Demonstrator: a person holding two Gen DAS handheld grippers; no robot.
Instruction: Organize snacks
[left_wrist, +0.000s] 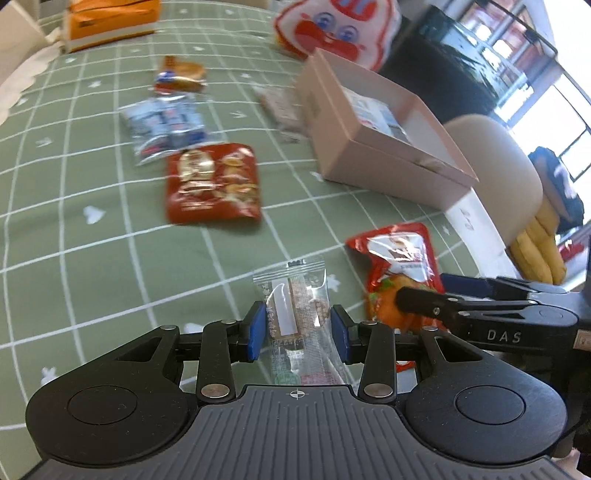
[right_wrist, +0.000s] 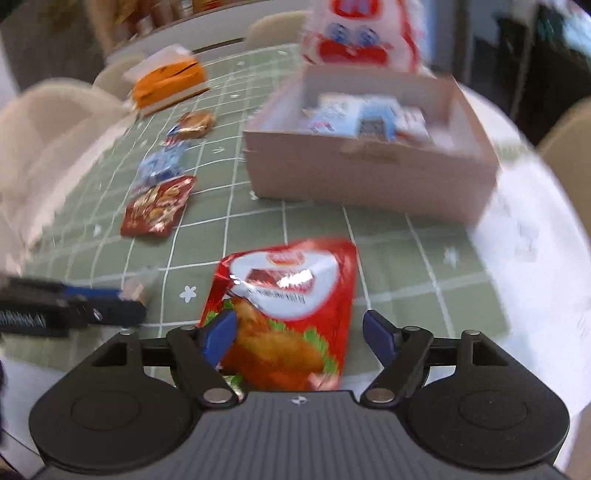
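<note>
Two claws (left_wrist: 298, 328) (right_wrist: 300, 338), six loose snacks, one box (left_wrist: 373, 147).

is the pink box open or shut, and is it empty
Open and not empty. The pink box has no lid over it in either view, and blue and white snack packets lie inside it.
</note>
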